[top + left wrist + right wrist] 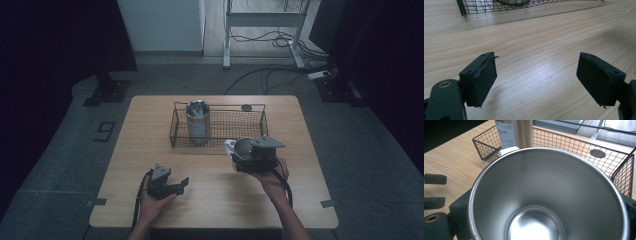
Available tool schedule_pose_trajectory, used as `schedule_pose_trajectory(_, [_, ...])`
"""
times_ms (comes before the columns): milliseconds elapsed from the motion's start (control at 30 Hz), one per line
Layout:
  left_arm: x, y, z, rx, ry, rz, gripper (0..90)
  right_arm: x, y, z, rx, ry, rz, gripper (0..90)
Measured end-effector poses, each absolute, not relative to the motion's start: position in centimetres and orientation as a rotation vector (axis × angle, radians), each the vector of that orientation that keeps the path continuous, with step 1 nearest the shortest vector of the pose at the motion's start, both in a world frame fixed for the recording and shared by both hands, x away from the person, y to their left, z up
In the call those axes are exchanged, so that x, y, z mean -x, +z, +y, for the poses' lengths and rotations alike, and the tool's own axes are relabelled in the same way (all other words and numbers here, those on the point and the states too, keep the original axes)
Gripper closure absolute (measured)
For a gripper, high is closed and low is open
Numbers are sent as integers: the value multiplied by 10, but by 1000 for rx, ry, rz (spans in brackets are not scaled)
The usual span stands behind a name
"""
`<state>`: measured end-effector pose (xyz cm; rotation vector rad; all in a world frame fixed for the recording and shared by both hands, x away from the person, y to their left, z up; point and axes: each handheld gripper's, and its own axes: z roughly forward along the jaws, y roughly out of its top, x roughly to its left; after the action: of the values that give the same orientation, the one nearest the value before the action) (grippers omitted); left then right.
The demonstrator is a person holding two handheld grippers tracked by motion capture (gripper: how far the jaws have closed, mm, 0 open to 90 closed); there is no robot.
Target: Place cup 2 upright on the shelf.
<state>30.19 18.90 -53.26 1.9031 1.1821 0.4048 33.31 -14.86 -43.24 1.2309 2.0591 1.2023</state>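
My right gripper (246, 158) is shut on an empty steel cup (243, 146) with a white handle, held a little above the table just in front of the wire basket (220, 105). In the right gripper view the cup's open mouth (549, 195) faces the camera, with a black jaw at each side of it. A tall steel tumbler (198, 122) stands upright in the basket's left part (515, 132). My left gripper (182, 184) rests low over the near left of the table, open. Its pads (484, 80) stand wide apart with bare wood between them.
The wooden table (150, 150) has a round cable hole (246, 107) behind the basket. The basket's right part (574, 145) holds nothing. Beyond the table stand a desk frame and floor cables (280, 40).
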Motion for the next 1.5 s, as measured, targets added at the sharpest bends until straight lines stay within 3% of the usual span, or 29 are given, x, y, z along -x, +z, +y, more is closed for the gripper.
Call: schedule_pose_trajectory(1500, [-302, -533, 191, -1902, 377, 1176, 169, -357, -401, -155, -1245, 1217, 1994, 64])
